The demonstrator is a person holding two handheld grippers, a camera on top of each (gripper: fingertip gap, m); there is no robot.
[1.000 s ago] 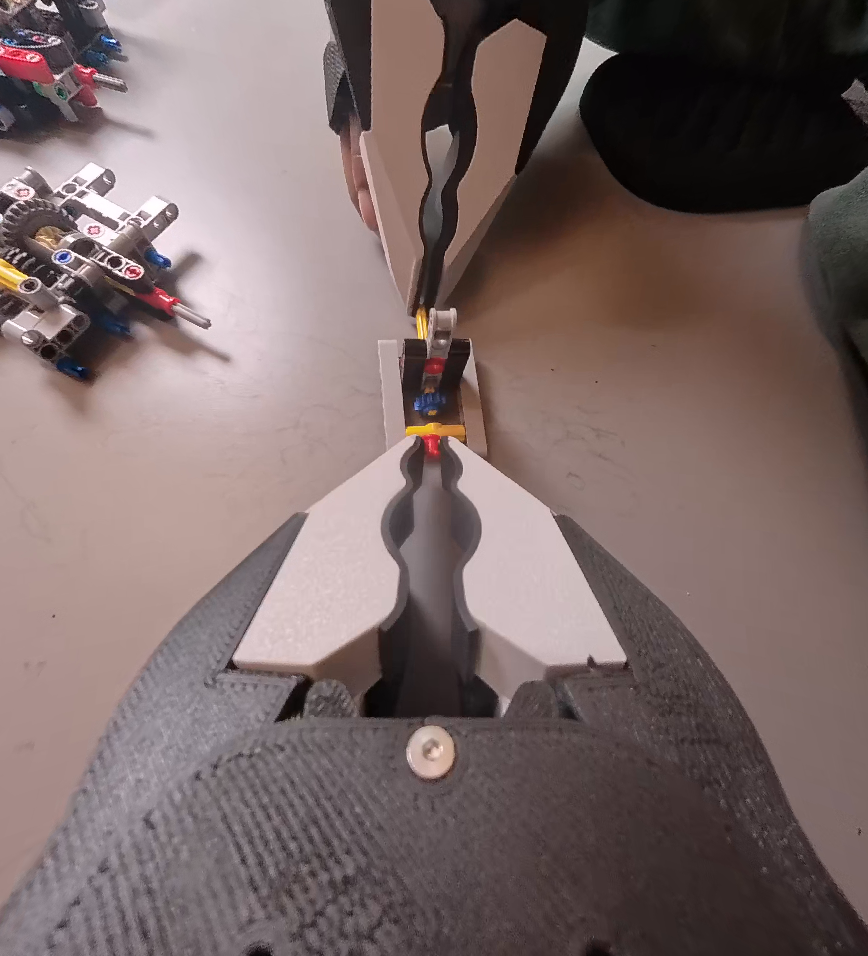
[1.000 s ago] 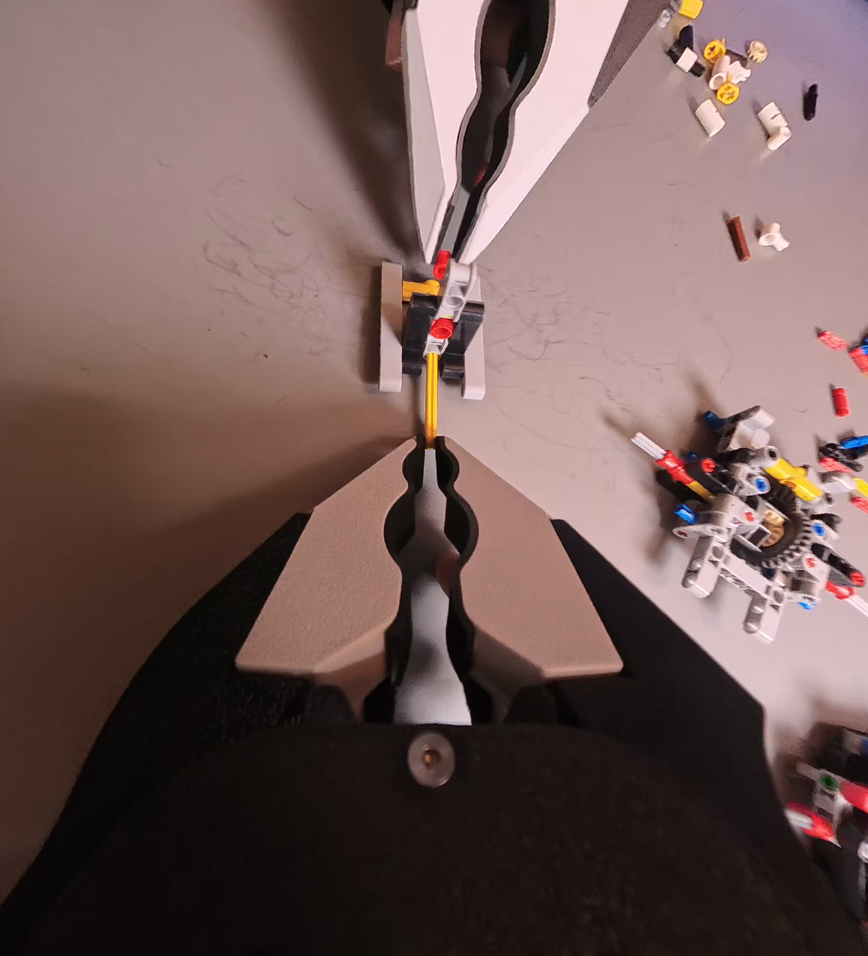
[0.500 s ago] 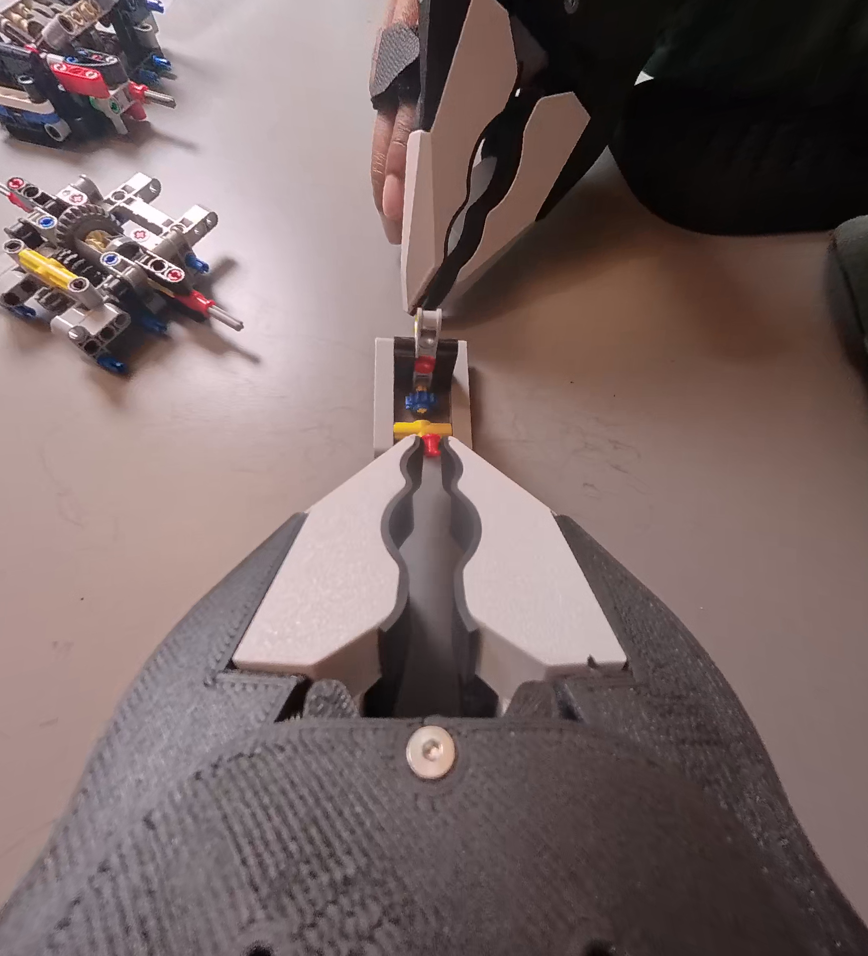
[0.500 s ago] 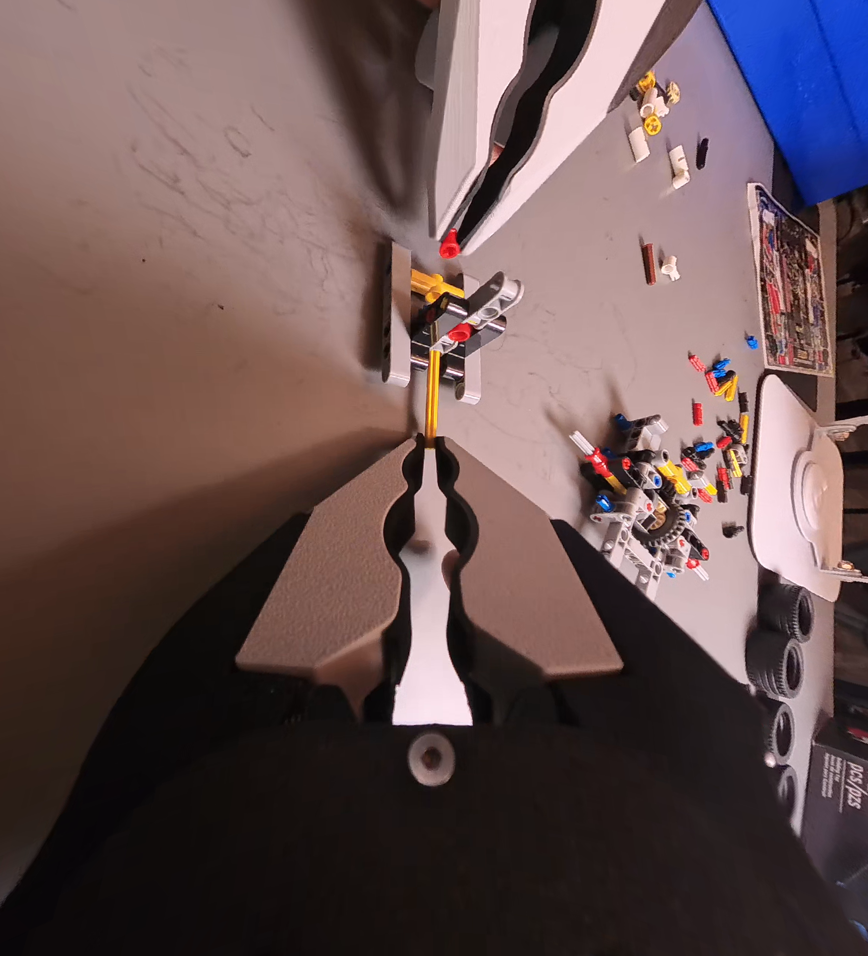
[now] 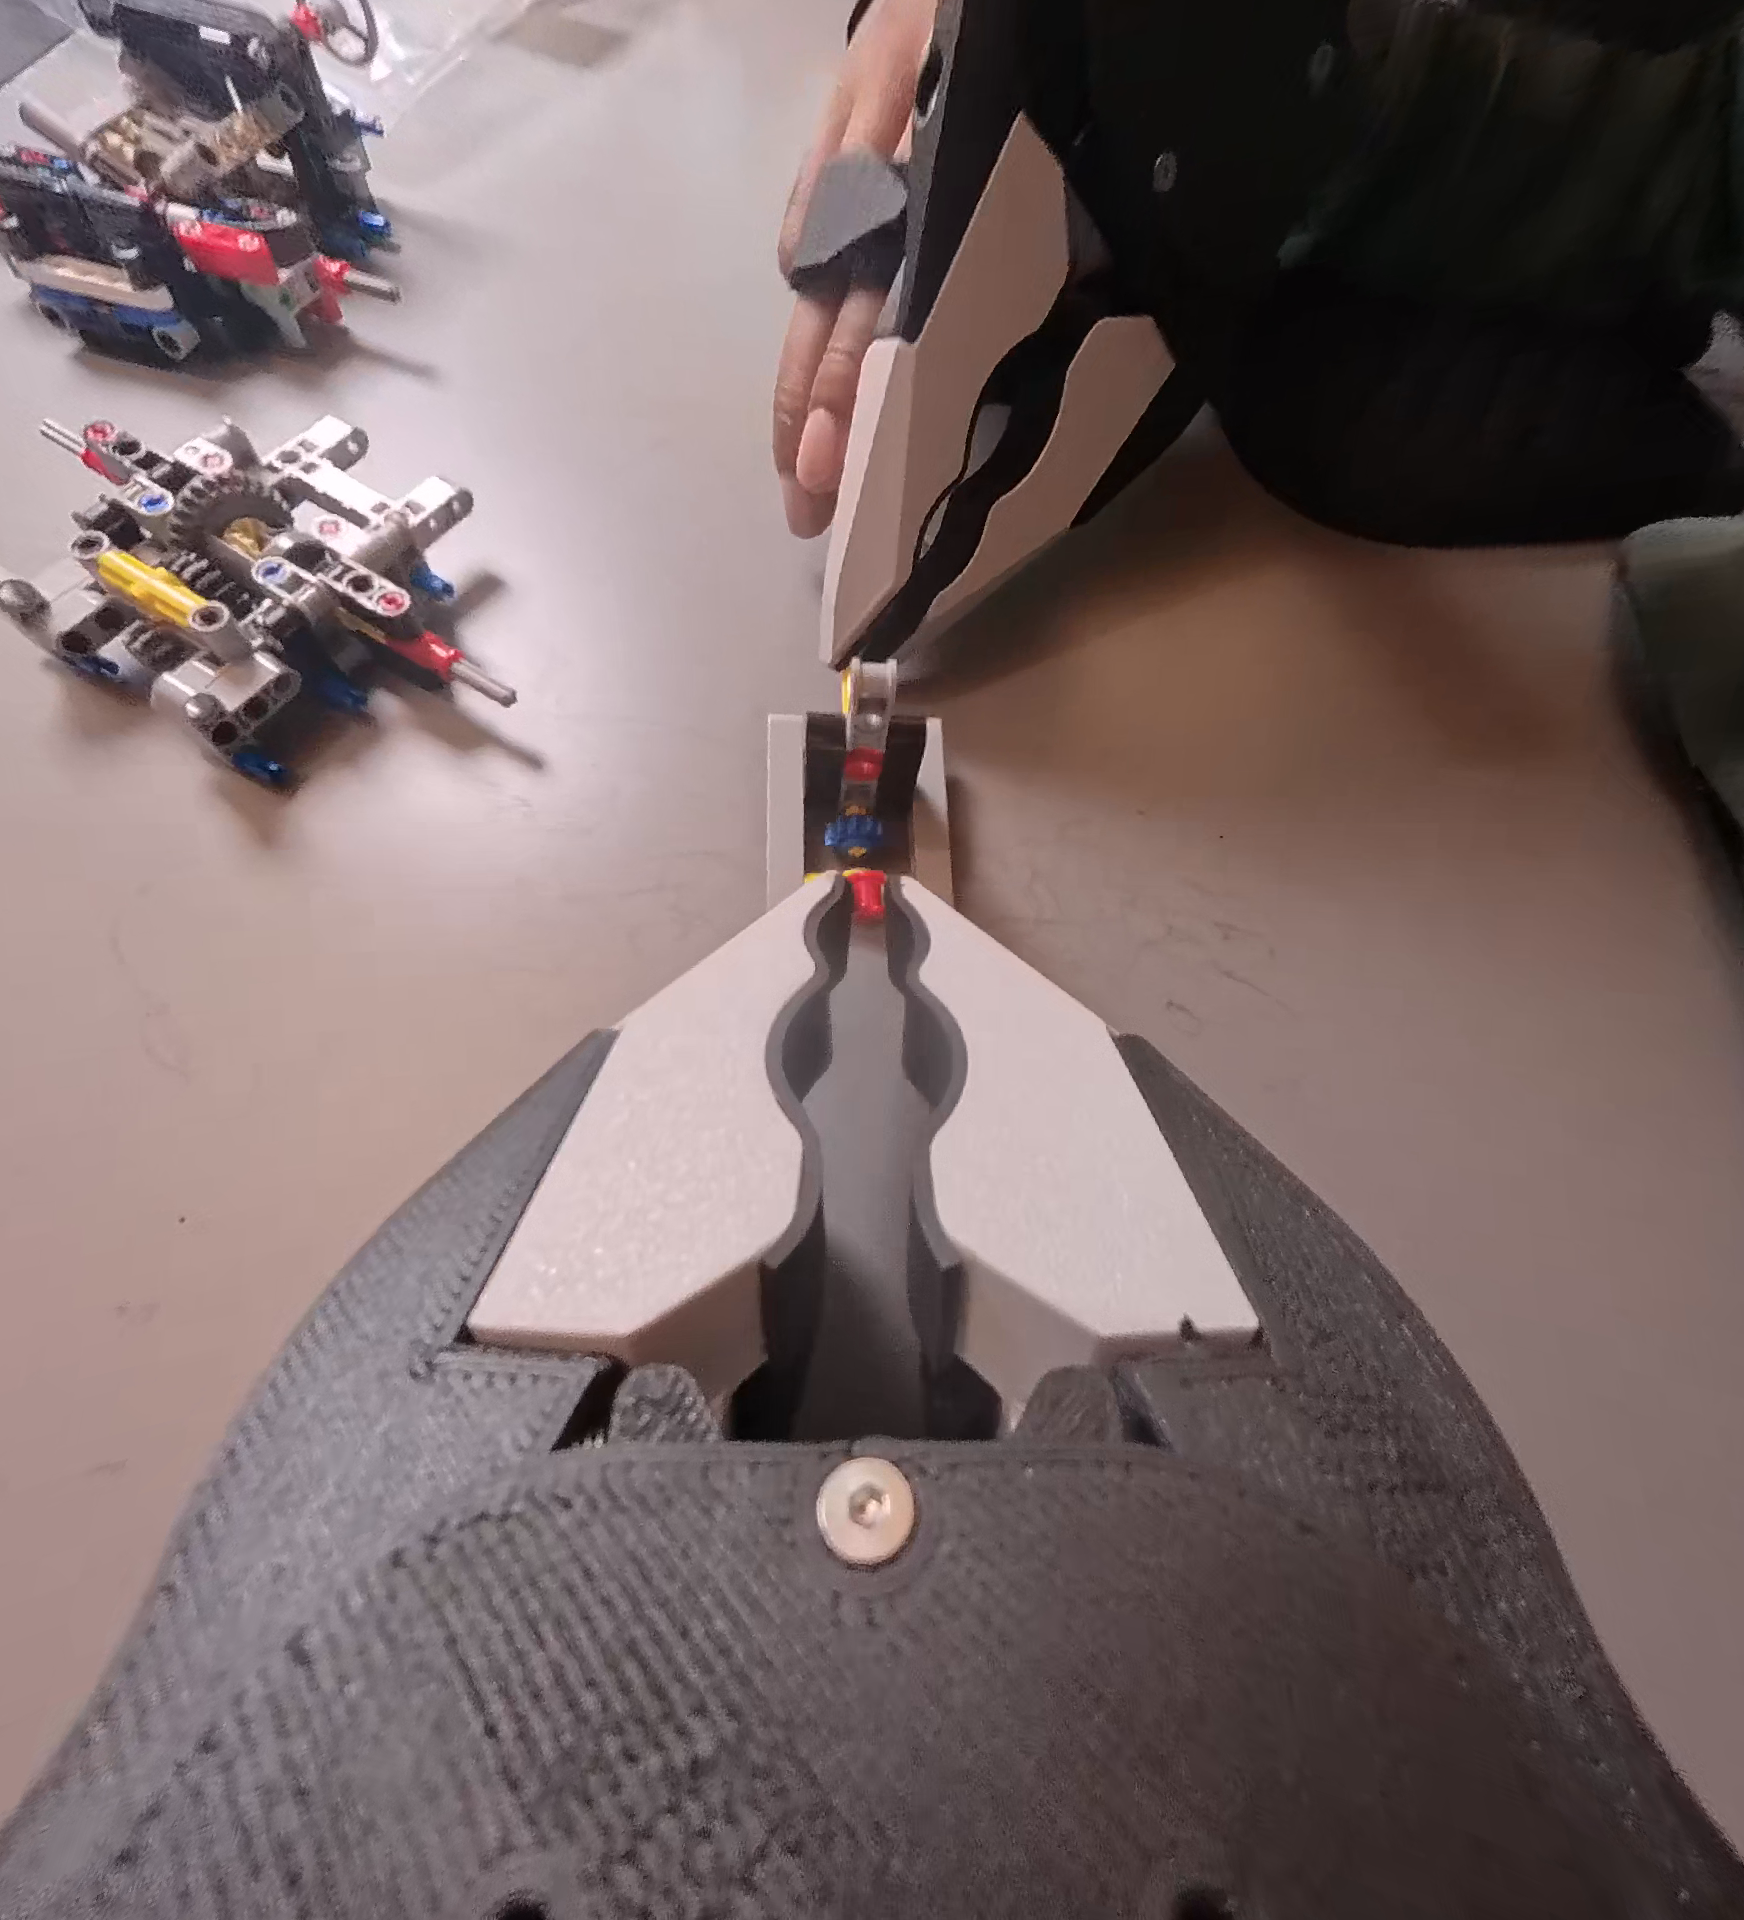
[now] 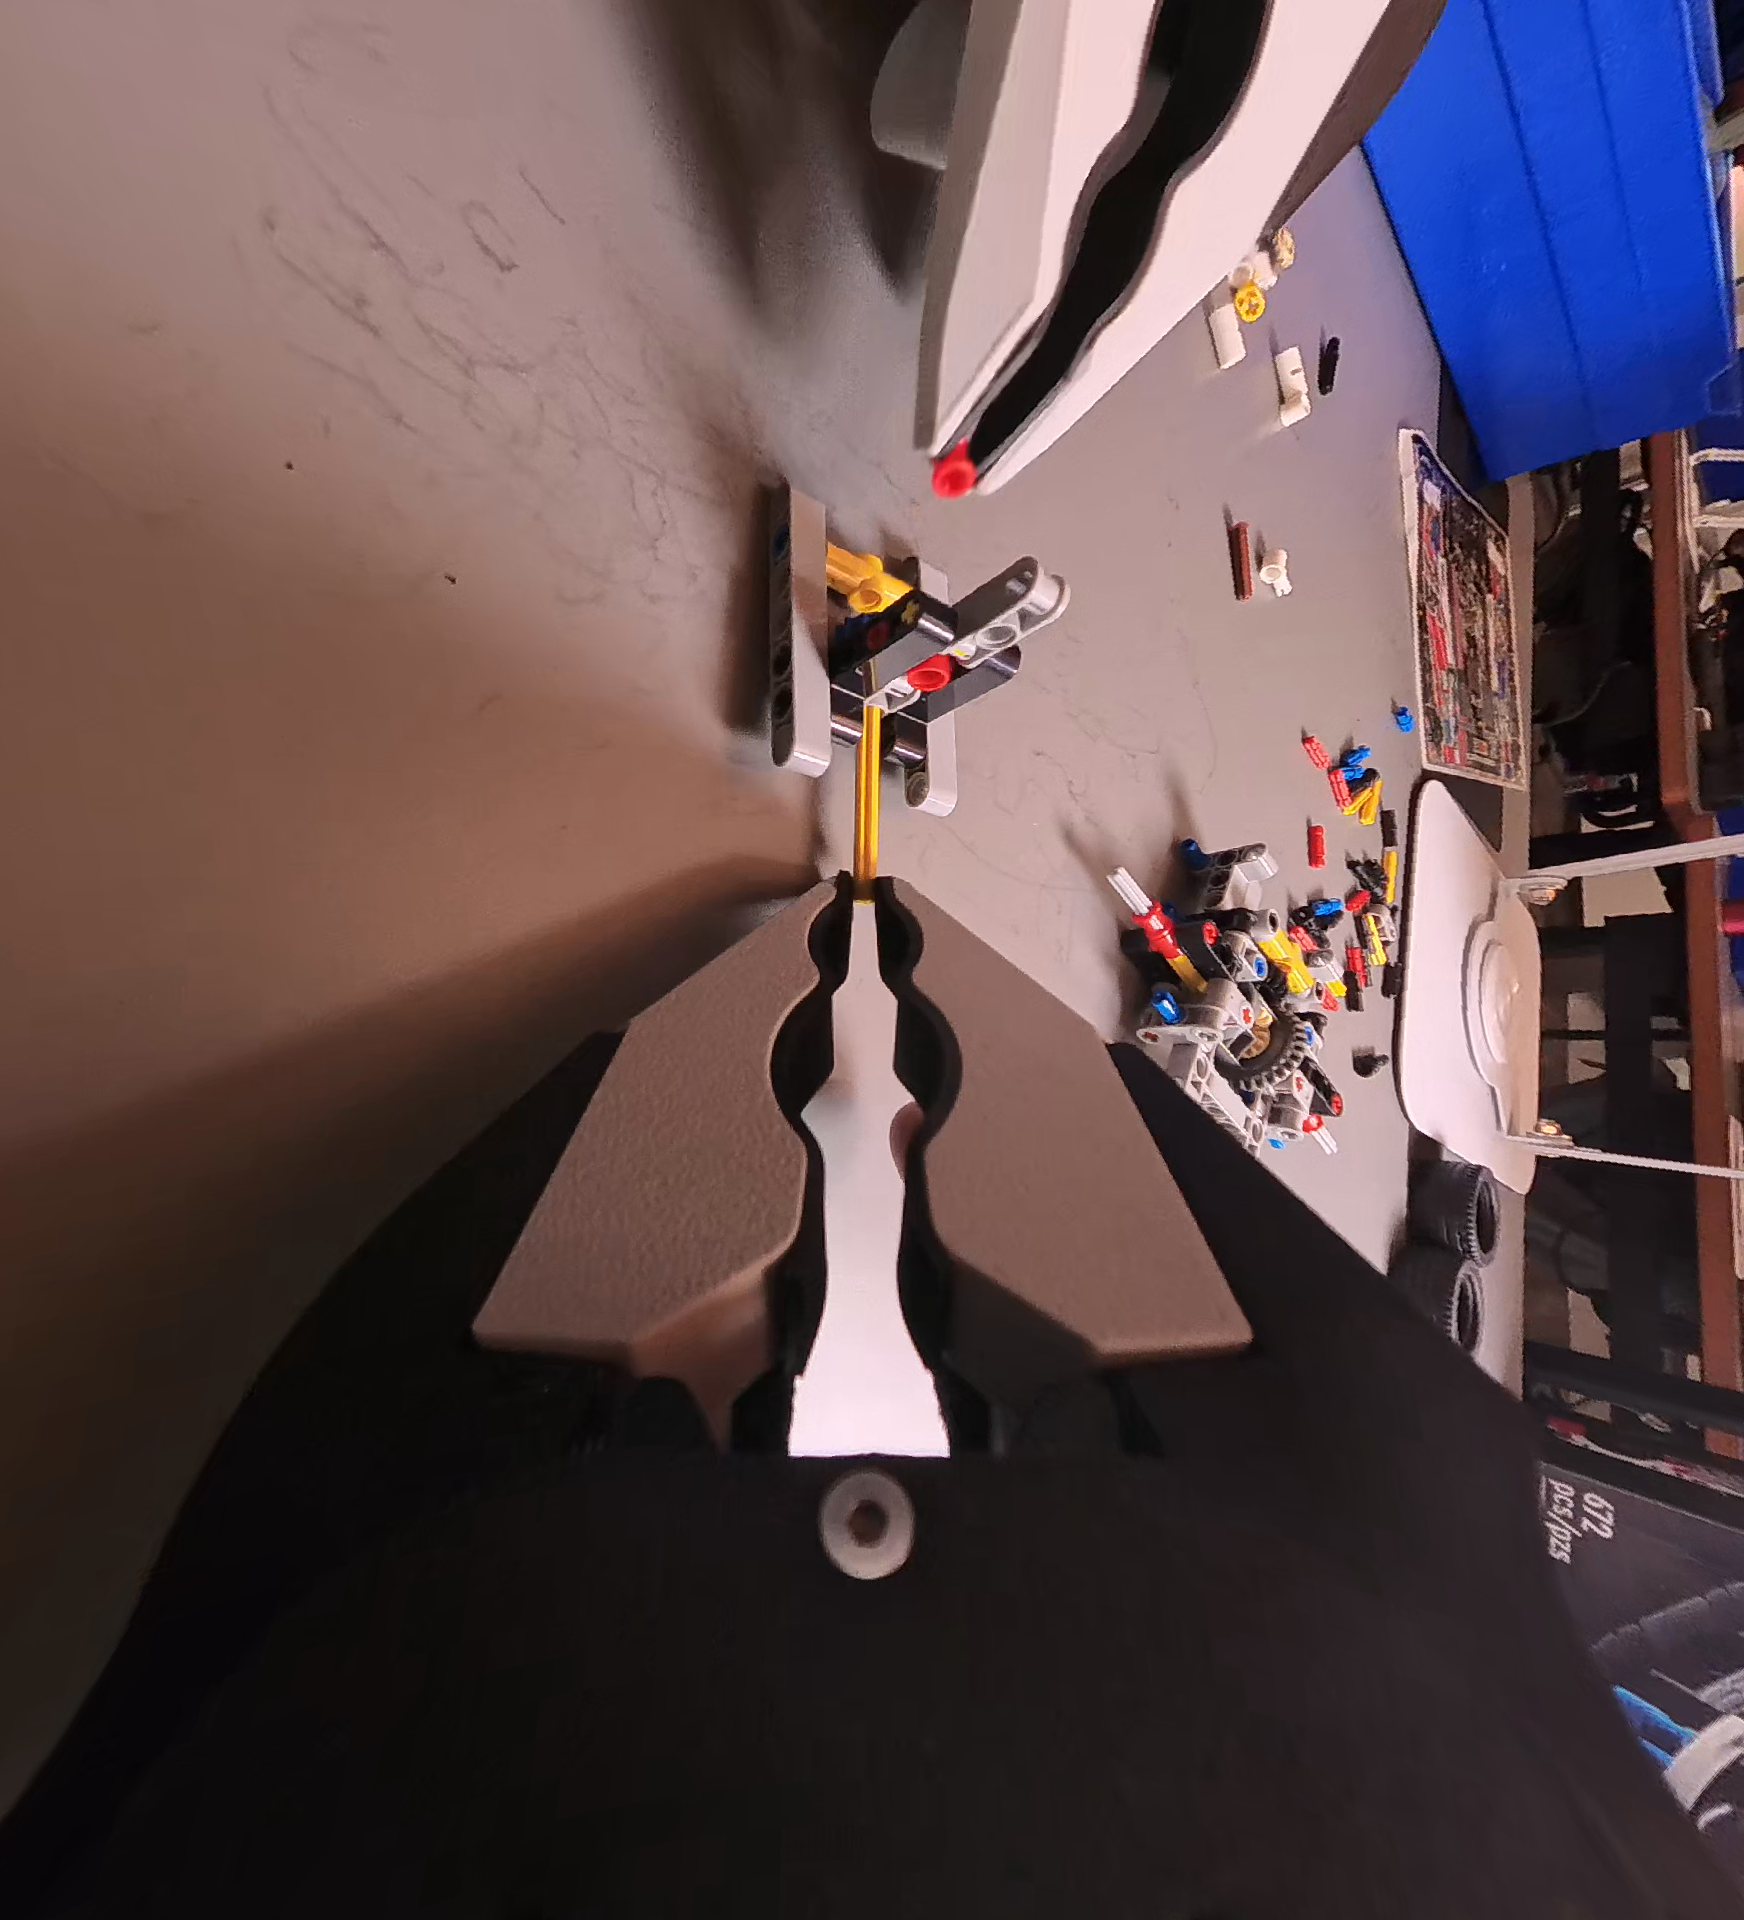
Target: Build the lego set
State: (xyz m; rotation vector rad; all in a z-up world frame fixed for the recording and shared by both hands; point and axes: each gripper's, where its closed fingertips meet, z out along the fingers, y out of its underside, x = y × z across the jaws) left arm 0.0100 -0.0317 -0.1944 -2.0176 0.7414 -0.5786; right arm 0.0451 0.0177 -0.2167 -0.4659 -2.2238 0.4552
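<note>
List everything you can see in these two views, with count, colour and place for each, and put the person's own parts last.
small brick assembly: one, grey, black, yellow; table centre, between both tongs
yellow axle: one; runs from assembly into right tongs
red pin: one; in left tongs' tips
geared assembly: one, grey and black; on the table
vehicle build: one, black, red, blue; far table
loose pieces: many, mixed colours
tyres: several, black
blue bin: one
booklet: one
left tongs: shut on the red pin
right tongs: shut on the yellow axle
hand: one
</note>
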